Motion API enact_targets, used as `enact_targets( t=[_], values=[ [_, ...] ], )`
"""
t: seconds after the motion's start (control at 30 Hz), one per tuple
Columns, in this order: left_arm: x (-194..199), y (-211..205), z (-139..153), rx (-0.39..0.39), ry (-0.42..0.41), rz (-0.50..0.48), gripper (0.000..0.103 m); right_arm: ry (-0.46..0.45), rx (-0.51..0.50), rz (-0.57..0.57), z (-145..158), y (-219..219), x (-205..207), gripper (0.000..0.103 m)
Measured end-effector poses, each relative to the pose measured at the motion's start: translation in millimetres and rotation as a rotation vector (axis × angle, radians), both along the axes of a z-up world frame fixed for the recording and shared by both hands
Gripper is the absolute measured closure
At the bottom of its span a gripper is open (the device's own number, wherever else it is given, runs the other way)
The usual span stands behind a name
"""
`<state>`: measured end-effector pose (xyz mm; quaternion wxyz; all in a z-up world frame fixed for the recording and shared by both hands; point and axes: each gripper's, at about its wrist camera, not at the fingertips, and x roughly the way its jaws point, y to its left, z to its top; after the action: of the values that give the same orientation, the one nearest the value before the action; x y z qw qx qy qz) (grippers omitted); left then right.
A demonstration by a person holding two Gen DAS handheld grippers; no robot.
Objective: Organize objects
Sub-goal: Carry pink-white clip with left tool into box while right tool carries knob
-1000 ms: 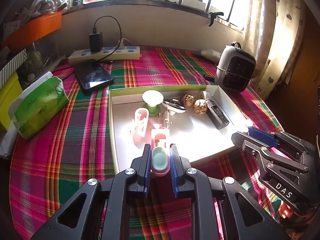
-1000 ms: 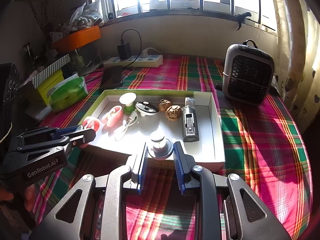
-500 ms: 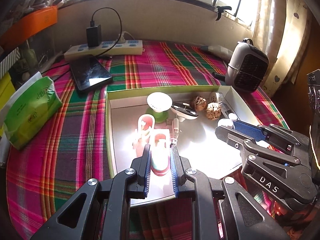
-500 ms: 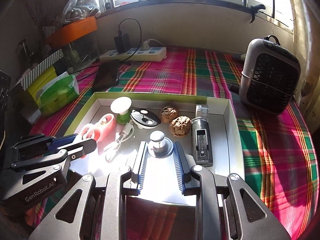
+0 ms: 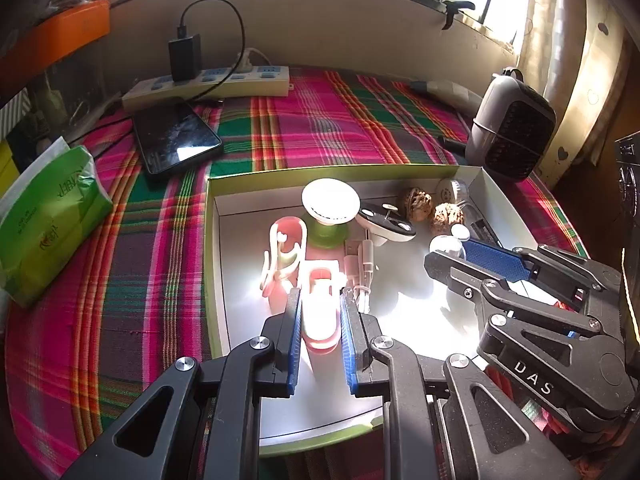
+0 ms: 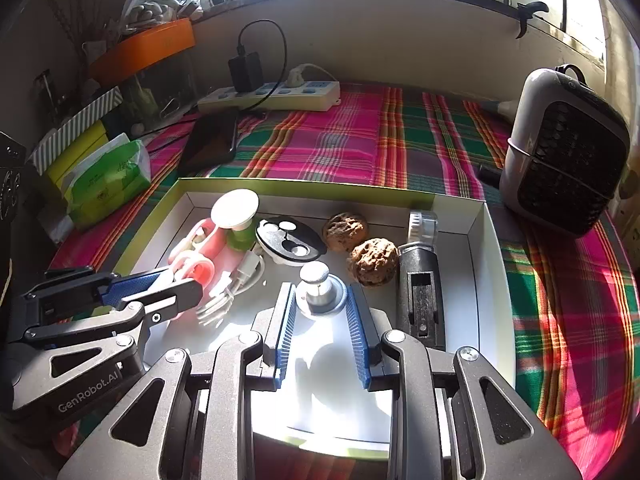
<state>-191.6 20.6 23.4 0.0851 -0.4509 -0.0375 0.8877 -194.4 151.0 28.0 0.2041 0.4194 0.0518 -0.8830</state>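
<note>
A white tray with a green rim [image 5: 212, 264] [image 6: 486, 264] holds small items. My left gripper [image 5: 318, 306] stands over the tray's left part; its jaws flank a pink clip-shaped item [image 5: 320, 312] that rests on the tray floor, with small gaps showing. My right gripper [image 6: 320, 300] is over the tray's middle; its jaws flank a round grey knob on a blue base [image 6: 320, 290], also with gaps. Beside these lie another pink clip [image 5: 282, 252], a white-and-green suction cup [image 5: 330, 208], a black-and-white oval item [image 6: 288, 242], two walnuts [image 6: 374, 262] and a black device [image 6: 420, 292].
A plaid cloth [image 6: 360, 148] covers the table. A green tissue pack [image 5: 44, 216], a phone [image 5: 174, 138] and a power strip [image 5: 208, 84] lie left and behind. A grey fan heater [image 6: 564, 152] stands at the right.
Both grippers moved forward from the tray's front edge to over its inside. Their jaws widened, and the pink item and the knob now rest on the tray floor.
</note>
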Motion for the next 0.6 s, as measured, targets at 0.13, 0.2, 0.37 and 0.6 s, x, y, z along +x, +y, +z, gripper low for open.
enact_targets(
  t=[0.13, 0.2, 0.37, 0.6],
  values=[
    [-5.2, 1.0, -0.7, -0.011, 0.001, -0.001, 0.087, -0.007, -0.001, 0.005, -2.0, -2.0, -1.2, 0.076],
    [-6.0, 1.7, -0.7, -0.017, 0.004, -0.001, 0.087, -0.005, 0.004, 0.006, -3.3, -2.5, -2.0, 0.076],
    [-7.0, 4.5, -1.7, -0.039, 0.017, -0.004, 0.087, -0.002, 0.017, 0.002, -6.4, -2.5, -2.5, 0.076],
    [-7.3, 7.8, -3.4, -0.082, 0.027, -0.002, 0.087, 0.002, 0.034, 0.0, -9.0, -4.8, -2.3, 0.076]
  ],
)
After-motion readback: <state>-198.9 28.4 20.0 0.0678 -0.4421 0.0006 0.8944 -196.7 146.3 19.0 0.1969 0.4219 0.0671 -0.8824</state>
